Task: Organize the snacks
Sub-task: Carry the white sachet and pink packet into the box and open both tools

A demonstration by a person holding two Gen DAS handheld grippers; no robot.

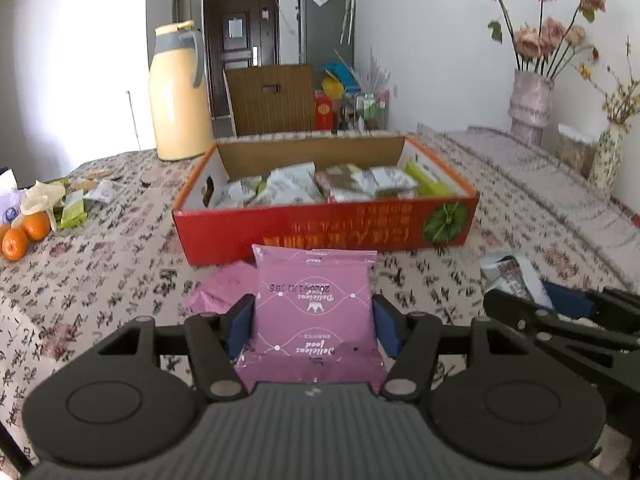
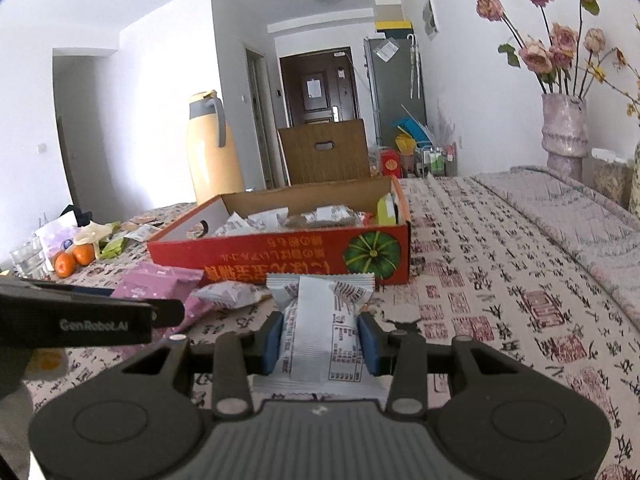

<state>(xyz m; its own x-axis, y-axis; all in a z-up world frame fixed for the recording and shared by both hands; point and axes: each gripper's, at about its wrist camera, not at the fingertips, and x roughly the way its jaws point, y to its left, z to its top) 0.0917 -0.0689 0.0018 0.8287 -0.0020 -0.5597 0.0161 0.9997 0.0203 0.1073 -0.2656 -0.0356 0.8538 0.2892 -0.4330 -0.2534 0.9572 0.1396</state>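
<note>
At twelve o'clock sits the red box; my left fingers pinch a pink packet, right fingers a white packet (slippery film), which could slide free before reaching it.

Your straight line ahead is blocked low by the near wall of the red cardboard box; its top is open, already half full of packets. Bare patterned tablecloth right of the box gives wide room. On the left, a loose pink packet, oranges and the tall yellow thermos jug crowd the way.
</note>
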